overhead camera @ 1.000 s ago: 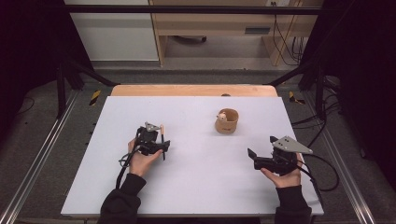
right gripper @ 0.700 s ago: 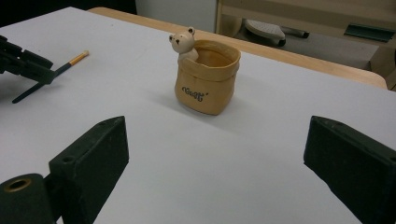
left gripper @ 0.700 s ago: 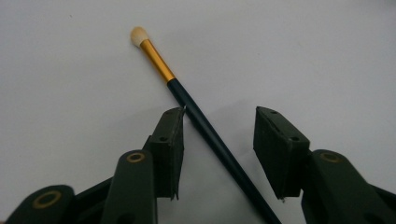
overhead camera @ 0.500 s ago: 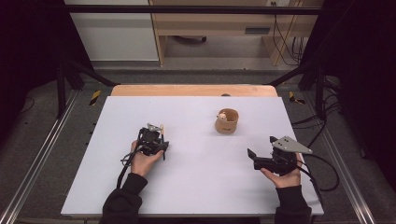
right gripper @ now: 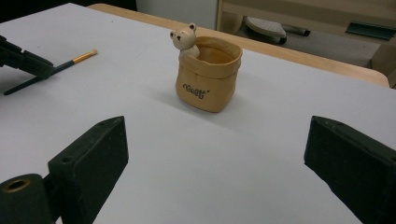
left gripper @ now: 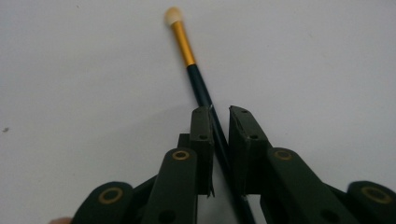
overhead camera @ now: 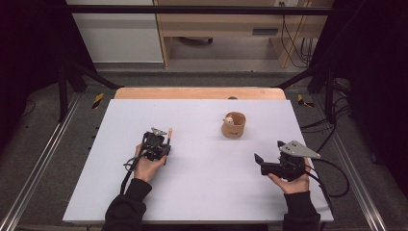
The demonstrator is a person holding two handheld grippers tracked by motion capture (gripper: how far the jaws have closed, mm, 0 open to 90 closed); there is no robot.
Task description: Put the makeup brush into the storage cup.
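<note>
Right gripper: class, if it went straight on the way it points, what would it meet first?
Probably the bear pot, which stands ahead between the right gripper's open fingers; depth is unclear.

pencil [overhead camera: 169, 136] left of cup [overhead camera: 234, 126]

High view: overhead, facing fwd/down; gripper views low, close; right shares pot [right gripper: 208, 77] w/ high.

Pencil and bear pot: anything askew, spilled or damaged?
Nothing stands out. The pencil lies flat on the table between the left gripper's jaws, which have just been closing. The bear pot stands upright, intact.
</note>
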